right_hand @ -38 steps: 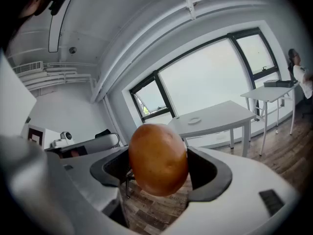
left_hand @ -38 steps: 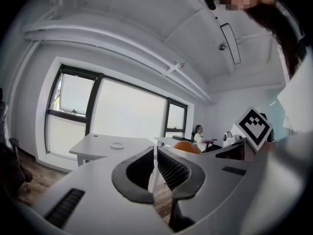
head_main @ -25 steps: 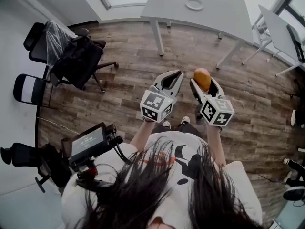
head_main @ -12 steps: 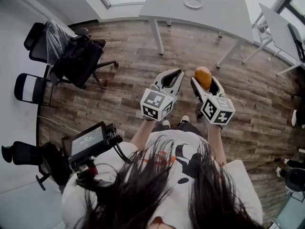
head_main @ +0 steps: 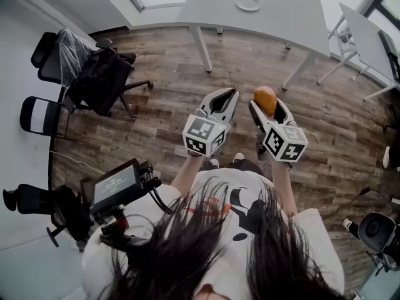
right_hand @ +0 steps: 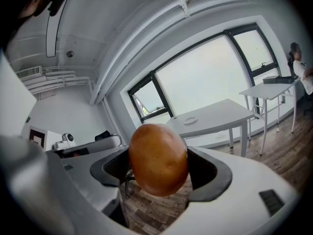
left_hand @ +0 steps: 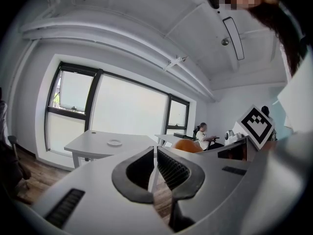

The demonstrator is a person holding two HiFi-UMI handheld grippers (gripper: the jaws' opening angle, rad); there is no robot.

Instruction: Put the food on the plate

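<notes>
An orange-brown potato [right_hand: 158, 158] sits clamped between the jaws of my right gripper [head_main: 265, 106], held in the air over the wooden floor; it shows in the head view as the potato [head_main: 265, 100]. My left gripper [head_main: 225, 100] hangs beside it, shut with nothing between its jaws, seen close up as the left gripper [left_hand: 155, 166]. A small white plate [head_main: 248, 4] lies on the grey table [head_main: 281, 17] far ahead; the plate [right_hand: 190, 120] and the plate [left_hand: 115, 142] also show in both gripper views.
Black office chairs [head_main: 100, 74] with a bag stand at the left. A second white table [head_main: 365, 36] and chair legs are at the right. A person [left_hand: 202, 135] sits at a desk far off. A monitor rig [head_main: 115, 186] hangs at my lower left.
The table and plate have shifted slightly left and nearer in the head view as I move forward. Both grippers keep their pose; the potato stays gripped.
</notes>
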